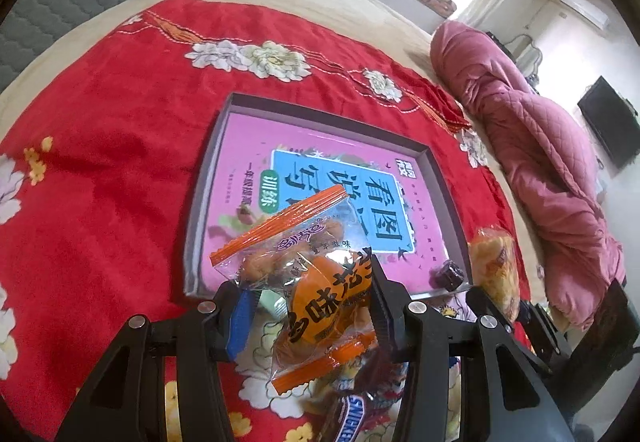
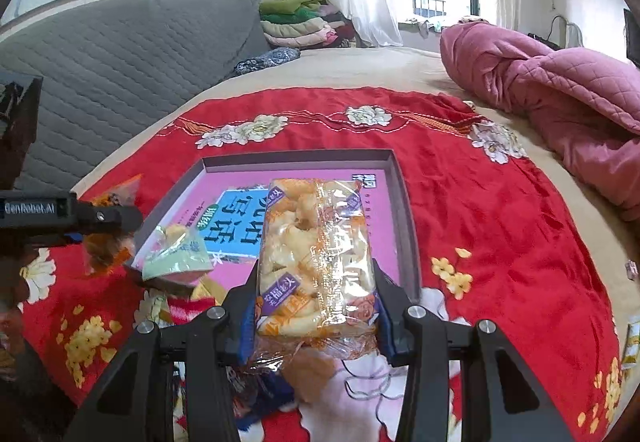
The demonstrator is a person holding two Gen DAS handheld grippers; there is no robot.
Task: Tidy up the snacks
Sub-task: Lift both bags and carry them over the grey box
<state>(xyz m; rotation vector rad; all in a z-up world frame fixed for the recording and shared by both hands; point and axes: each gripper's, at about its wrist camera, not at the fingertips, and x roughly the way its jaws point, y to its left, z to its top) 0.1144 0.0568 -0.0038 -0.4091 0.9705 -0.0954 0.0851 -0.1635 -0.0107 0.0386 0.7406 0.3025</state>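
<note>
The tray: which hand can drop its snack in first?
Probably right: its puffed-snack pack already hangs over the tray, while the left's orange packet sits at the near rim.

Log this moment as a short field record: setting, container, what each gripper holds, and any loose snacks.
setting: red floral blanket spread on a bed
container: shallow grey tray with a pink book lying in it
left gripper: shut on an orange-trimmed clear snack packet, held above the tray's near edge
right gripper: shut on a clear pack of pale puffed snacks, over the tray
in tray: one small dark purple sweet near a corner
loose: Snickers bar below the left gripper; green-wrapped snack at the tray edge
</note>
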